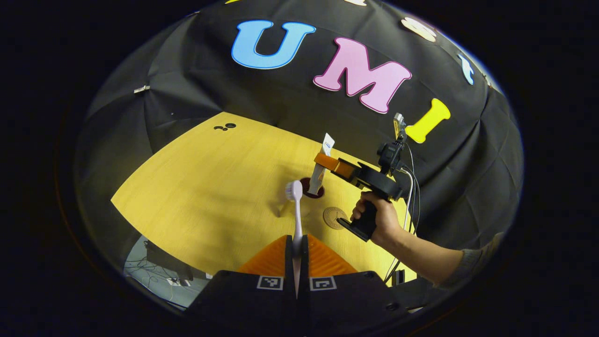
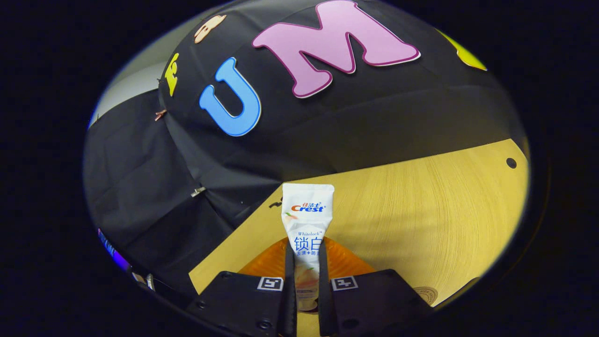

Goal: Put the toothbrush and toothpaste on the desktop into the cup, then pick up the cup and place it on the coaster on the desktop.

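Toothbrush (image 1: 296, 213) pinched upright between fingers of left hand-held gripper (image 1: 296, 245), bristle head raised above yellow desk (image 1: 196, 187), just short of cup (image 1: 311, 187). Toothpaste (image 2: 306, 224) clamped by right hand-held gripper (image 2: 306, 276), crimped end up; seen from left gripper view, tube (image 1: 322, 166) held over dark red cup, lower end at cup mouth. Round coaster (image 1: 333, 217) lies flat on desk beside cup, near hand (image 1: 376, 217) on grip handle.
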A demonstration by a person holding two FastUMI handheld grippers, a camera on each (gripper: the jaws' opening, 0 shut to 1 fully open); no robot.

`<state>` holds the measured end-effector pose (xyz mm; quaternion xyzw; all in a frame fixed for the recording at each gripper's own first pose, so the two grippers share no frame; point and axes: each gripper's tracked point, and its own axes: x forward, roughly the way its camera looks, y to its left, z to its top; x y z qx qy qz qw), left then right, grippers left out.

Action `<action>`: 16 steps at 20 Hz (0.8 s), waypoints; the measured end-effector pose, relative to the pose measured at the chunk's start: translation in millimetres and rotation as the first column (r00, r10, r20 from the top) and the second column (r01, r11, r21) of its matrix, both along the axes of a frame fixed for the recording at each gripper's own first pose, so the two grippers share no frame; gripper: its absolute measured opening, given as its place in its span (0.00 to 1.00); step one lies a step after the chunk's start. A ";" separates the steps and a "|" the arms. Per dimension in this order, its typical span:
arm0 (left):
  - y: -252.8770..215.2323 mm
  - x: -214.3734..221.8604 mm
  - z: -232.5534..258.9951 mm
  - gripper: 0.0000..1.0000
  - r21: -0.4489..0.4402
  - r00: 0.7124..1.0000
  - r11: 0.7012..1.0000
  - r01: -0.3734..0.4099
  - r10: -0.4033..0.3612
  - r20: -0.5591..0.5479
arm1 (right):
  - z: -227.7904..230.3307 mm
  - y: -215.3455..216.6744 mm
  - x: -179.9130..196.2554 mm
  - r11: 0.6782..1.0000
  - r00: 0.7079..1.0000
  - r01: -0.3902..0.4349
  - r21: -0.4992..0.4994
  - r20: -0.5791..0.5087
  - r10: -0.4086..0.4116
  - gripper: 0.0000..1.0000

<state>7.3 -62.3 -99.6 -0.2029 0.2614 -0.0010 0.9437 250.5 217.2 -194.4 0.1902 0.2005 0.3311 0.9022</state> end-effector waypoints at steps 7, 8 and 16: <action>14.0 -14.4 -2.8 0.06 -0.013 1.000 1.000 -0.026 0.026 0.012 | -24.0 2.9 -2.7 0.998 1.000 0.003 -0.062 -0.009 -0.004 0.14; 15.3 -16.3 -1.5 0.06 -0.010 1.000 1.000 -0.024 0.025 0.016 | -25.0 2.5 -4.8 0.998 1.000 0.003 -0.062 -0.011 -0.004 0.29; 18.8 -25.7 0.8 0.06 -0.014 0.999 1.000 -0.009 0.009 0.038 | -30.0 1.8 -31.9 0.996 1.000 -0.023 -0.090 -0.023 0.021 0.55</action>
